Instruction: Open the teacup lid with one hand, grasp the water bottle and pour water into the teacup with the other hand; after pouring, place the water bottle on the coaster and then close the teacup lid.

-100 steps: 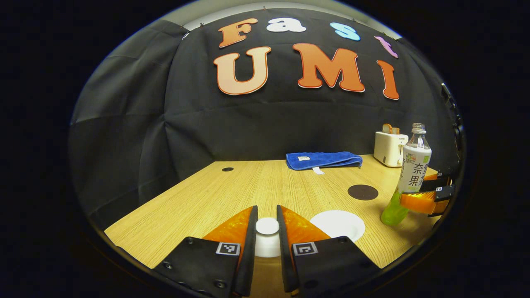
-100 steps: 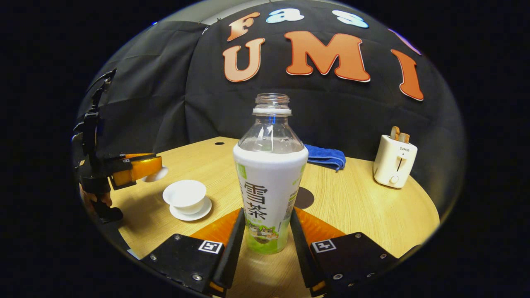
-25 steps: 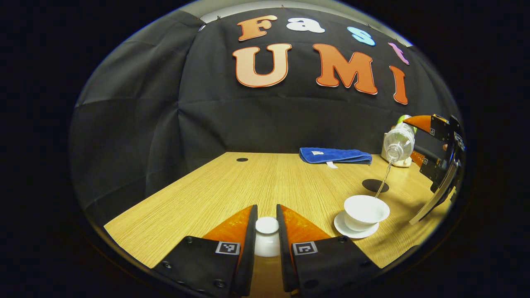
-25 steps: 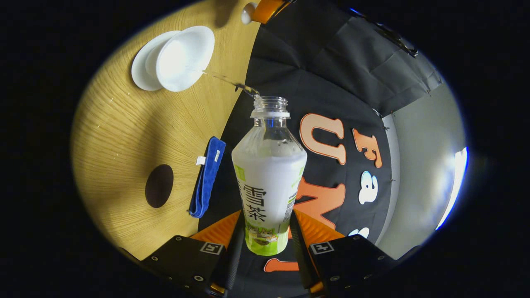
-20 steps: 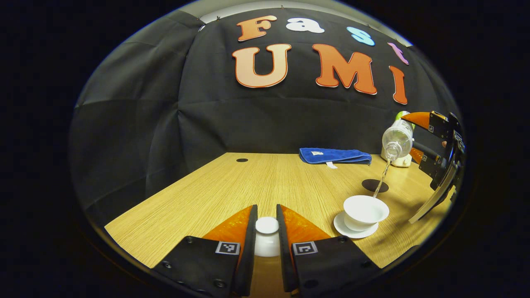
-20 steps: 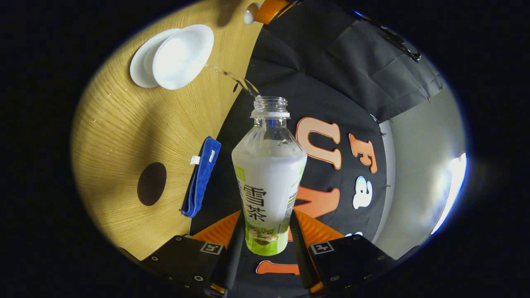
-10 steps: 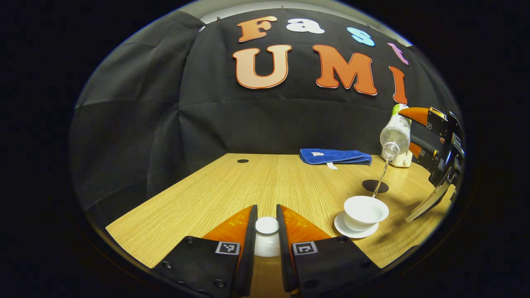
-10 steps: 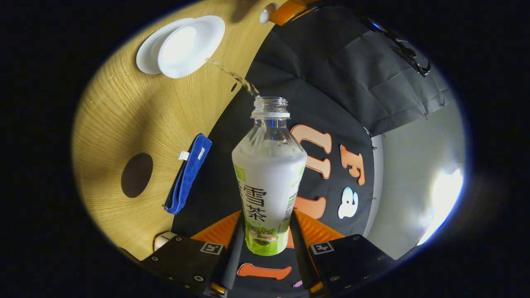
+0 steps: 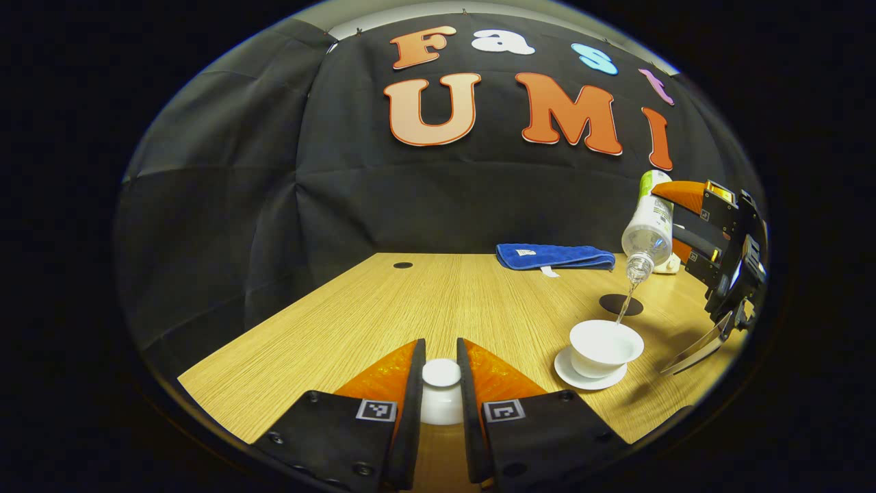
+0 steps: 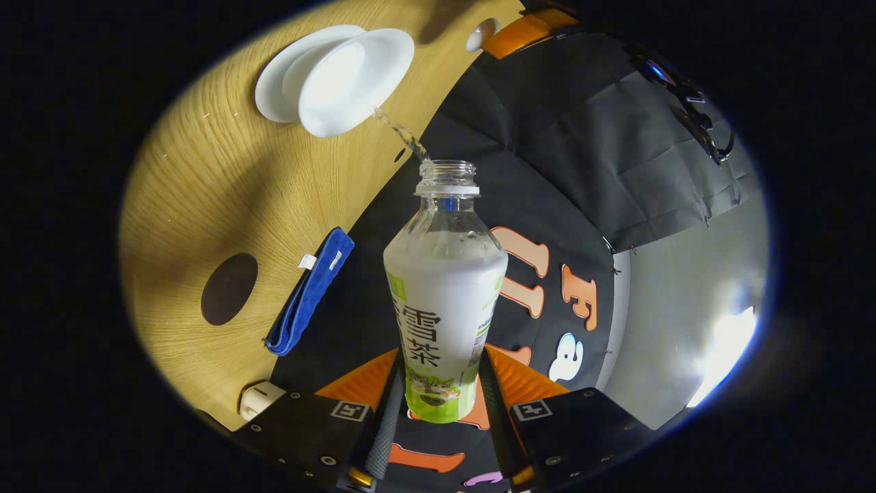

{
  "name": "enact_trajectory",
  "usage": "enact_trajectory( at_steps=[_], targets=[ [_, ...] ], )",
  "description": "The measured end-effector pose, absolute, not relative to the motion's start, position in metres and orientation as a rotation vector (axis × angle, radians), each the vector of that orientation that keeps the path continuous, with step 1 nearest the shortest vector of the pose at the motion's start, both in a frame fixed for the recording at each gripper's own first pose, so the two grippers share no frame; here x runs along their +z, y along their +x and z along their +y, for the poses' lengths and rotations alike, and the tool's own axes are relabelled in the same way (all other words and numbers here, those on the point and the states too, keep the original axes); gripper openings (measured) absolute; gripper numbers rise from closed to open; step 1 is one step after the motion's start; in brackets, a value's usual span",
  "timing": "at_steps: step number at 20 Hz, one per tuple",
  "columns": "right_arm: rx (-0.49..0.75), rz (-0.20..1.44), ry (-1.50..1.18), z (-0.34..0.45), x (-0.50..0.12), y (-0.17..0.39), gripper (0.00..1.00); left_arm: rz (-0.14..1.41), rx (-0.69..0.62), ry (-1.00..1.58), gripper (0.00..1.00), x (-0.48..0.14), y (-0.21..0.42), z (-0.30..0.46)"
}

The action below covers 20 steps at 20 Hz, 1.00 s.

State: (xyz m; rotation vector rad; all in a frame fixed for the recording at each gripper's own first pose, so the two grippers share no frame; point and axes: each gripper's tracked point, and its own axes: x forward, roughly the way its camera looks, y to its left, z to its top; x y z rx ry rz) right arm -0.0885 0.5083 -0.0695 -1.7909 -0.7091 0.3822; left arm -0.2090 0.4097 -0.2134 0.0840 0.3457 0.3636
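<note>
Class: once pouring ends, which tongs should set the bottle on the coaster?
The right tongs: they already grip the bottle, and the coaster lies just beyond the teacup. The left tongs hold the lid.

Black tool (image 9: pixel 440 411) blocks with square coded markers and screws.
</note>
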Motion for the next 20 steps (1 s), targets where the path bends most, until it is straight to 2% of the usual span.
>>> enact_trajectory(
  at_steps=[4, 5, 6, 10, 13, 14, 16, 20],
  targets=[
    [0.384, -0.746, -1.819, 0.513, -0.073, -0.094, 0.61, 0.343, 0.365, 0.090, 0.32, -0.212, -0.209, 0.410],
    [0.392, -0.751, -1.825, 0.515, -0.075, -0.096, 0.58, 0.341, 0.364, 0.091, 0.32, -0.212, -0.210, 0.410],
    [0.395, -0.756, -1.827, 0.516, -0.077, -0.098, 0.61, 0.339, 0.365, 0.091, 0.32, -0.212, -0.210, 0.410],
    [0.433, -0.732, -1.800, 0.520, -0.084, -0.102, 0.61, 0.334, 0.358, 0.092, 0.32, -0.210, -0.211, 0.409],
    [0.495, -0.646, -1.724, 0.519, -0.098, -0.103, 0.58, 0.329, 0.352, 0.087, 0.30, -0.210, -0.211, 0.409],
    [0.514, -0.617, -1.695, 0.519, -0.101, -0.105, 0.63, 0.324, 0.353, 0.086, 0.32, -0.208, -0.211, 0.409],
    [0.553, -0.539, -1.626, 0.517, -0.111, -0.107, 0.61, 0.313, 0.355, 0.085, 0.34, -0.204, -0.213, 0.406],
    [0.662, -0.334, -1.399, 0.512, -0.138, -0.108, 0.63, 0.299, 0.346, 0.083, 0.32, -0.199, -0.214, 0.403]
  ],
)
